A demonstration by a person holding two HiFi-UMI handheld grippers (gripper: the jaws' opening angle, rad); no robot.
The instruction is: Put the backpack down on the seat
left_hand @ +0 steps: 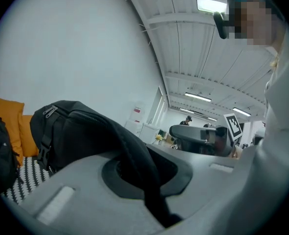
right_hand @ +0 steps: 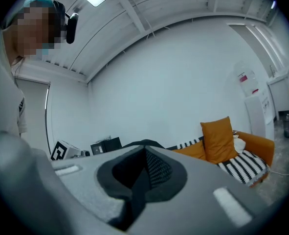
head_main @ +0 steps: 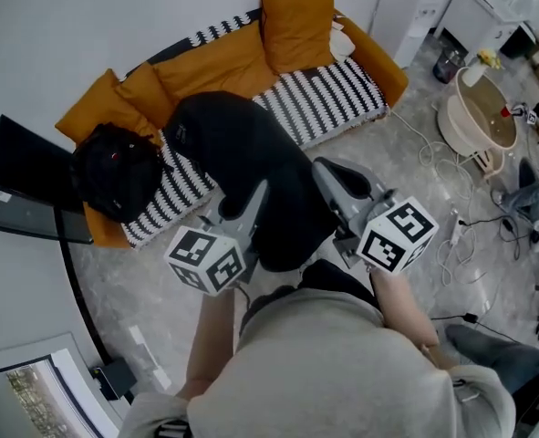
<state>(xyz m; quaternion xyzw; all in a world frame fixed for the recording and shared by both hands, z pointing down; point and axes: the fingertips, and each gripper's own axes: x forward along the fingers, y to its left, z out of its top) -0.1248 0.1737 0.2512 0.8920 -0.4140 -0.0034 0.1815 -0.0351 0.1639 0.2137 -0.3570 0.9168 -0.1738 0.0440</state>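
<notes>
No readable writing
The small red-and-white sign (right_hand: 243,77) on the plain white wall (right_hand: 173,82) is too blurred and small to make out.

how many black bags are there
2. One bag is held up before the sofa; the other bag lies on the sofa's left end. Another could be hidden behind the held one.
</notes>
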